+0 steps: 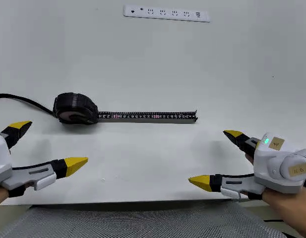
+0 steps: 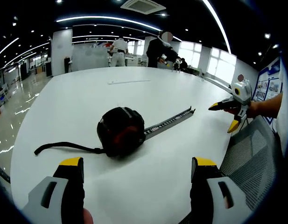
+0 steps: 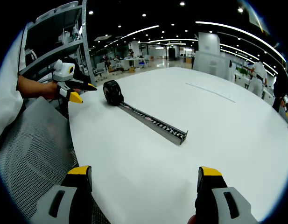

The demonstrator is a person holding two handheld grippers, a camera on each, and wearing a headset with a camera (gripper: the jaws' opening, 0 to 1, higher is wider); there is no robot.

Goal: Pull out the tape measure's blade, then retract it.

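On bench (image 1: 157, 64): blade (image 1: 148, 116) out, case (image 1: 76, 109) unheld; L gripper (image 1: 52, 143), R gripper (image 1: 214, 157) spread, empty. Risk: snap-back may skid case.

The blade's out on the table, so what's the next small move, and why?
Probably bring the left gripper onto the case: the blade already lies extended, the case sits nearest that gripper, and it and the right gripper are open, holding nothing.

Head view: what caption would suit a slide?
Open left gripper and right gripper face a tape measure, blade pulled out, on a white table.
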